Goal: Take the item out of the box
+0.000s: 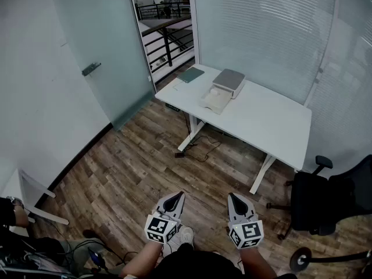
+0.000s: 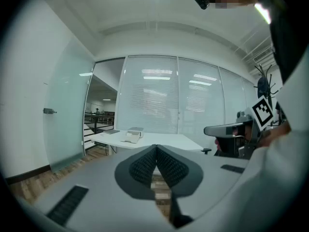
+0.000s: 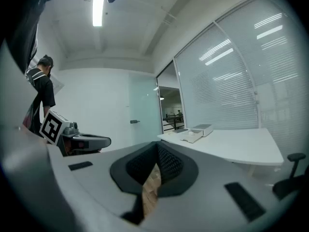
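Left gripper (image 1: 174, 197) and right gripper (image 1: 234, 197) are low in front of the person. Both have their jaws pressed together with nothing between them. Brown wood-plank floor (image 1: 133, 173) lies beyond. Further out is the white rectangular desk (image 1: 273, 127). Near its far-left end sits the open white shallow box (image 1: 213, 102), with a grey-topped white case (image 1: 229, 81) touching behind it and a flat dark-green folder (image 1: 190, 74) near. The item is probably the pale shape inside the box; too small to tell. The box lies ahead, well apart from both grippers, roughly more in line with the right. Box and case line up near-left to far-right.
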Motion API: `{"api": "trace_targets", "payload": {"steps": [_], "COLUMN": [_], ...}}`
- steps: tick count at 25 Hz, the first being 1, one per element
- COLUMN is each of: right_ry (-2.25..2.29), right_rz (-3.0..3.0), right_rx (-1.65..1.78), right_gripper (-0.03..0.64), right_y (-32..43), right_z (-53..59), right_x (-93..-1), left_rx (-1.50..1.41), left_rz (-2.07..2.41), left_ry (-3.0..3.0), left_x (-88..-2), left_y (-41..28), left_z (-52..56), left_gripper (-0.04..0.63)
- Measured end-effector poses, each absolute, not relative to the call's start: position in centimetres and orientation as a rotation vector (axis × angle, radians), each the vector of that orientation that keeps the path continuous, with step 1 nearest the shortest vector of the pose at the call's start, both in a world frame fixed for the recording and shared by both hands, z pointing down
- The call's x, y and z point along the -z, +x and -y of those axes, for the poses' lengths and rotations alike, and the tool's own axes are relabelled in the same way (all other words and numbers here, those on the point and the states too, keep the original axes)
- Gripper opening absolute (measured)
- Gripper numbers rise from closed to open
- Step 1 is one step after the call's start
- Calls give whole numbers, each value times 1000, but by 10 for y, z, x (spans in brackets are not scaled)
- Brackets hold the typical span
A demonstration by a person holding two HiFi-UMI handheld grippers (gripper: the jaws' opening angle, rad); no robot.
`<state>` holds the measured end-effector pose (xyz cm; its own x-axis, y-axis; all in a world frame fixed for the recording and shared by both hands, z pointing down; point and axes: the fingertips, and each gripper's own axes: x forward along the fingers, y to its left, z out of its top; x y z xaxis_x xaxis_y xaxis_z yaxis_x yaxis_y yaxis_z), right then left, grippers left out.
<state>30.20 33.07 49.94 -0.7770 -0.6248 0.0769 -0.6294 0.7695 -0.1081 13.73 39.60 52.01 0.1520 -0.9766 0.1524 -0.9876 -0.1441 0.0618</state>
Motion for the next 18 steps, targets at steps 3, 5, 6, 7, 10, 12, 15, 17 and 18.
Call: {"api": "trace_targets", "payload": {"steps": [3, 5, 6, 7, 10, 12, 15, 17, 18], "right_ry": [1030, 1027, 1026, 1025, 1024, 1028, 1024, 1022, 1025], "right_rz": [2925, 2928, 2928, 2927, 2926, 2933, 2952, 2963, 2966], "right_rx": [-201, -196, -191, -191, -201, -200, -212, -198, -187], "right_gripper": [3, 3, 3, 3, 3, 5, 6, 6, 6], "right_y": [307, 307, 306, 305, 299, 296, 285, 269, 261], "right_z": [-340, -341, -340, -340, -338, -336, -328, -318, -314], "right_x": [-499, -498, -498, -498, -499, -496, -495, -489, -485], "left_rx": [-128, -127, -129, -134, -143, -143, -139, -141, -141], "left_rz": [1943, 1943, 1944, 1943, 1937, 1930, 1920, 1915, 1914], "left_ry": [2281, 2284, 2286, 2288, 2284, 2276, 2274, 2280, 2283], "left_x": [-520, -518, -517, -516, -517, -521, -527, -526, -524], "left_y": [152, 153, 153, 152, 148, 147, 142, 131, 124], "left_z": [-406, -407, -406, -406, -407, -408, -404, -397, -393], "left_gripper": [12, 11, 11, 12, 11, 12, 11, 12, 11]}}
